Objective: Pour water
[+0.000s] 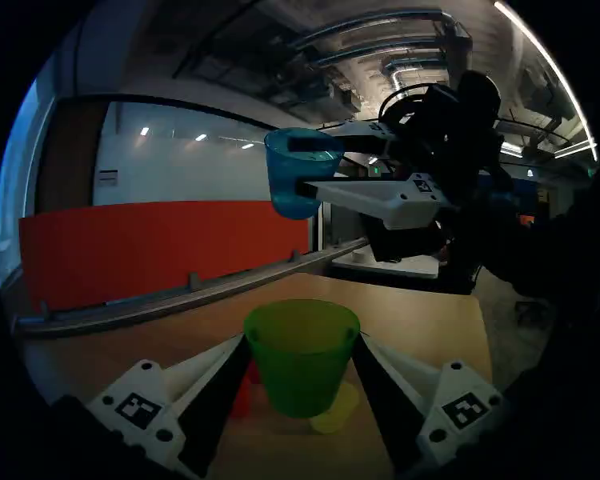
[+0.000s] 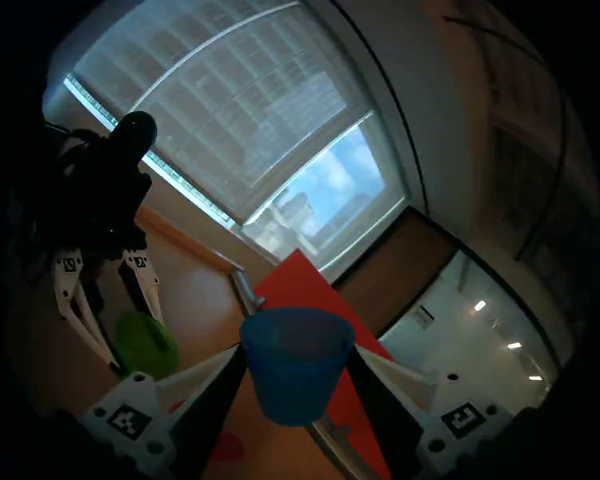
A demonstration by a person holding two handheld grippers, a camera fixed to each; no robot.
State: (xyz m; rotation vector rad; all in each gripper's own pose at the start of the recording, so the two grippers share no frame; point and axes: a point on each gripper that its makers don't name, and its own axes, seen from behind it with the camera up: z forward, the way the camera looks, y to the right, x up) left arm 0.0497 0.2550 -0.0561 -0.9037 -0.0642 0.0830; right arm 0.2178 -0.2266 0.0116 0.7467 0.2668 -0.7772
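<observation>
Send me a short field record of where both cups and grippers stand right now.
left gripper: fingers shut on green cup, cup upright, mouth up
right gripper: fingers shut on blue cup
blue cup height: held in the air, higher than green cup
blue cup tilt: near upright in left gripper view; no water falling
water level: cannot tell
surface: wooden table
near green cup's base: red piece, yellow piece
</observation>
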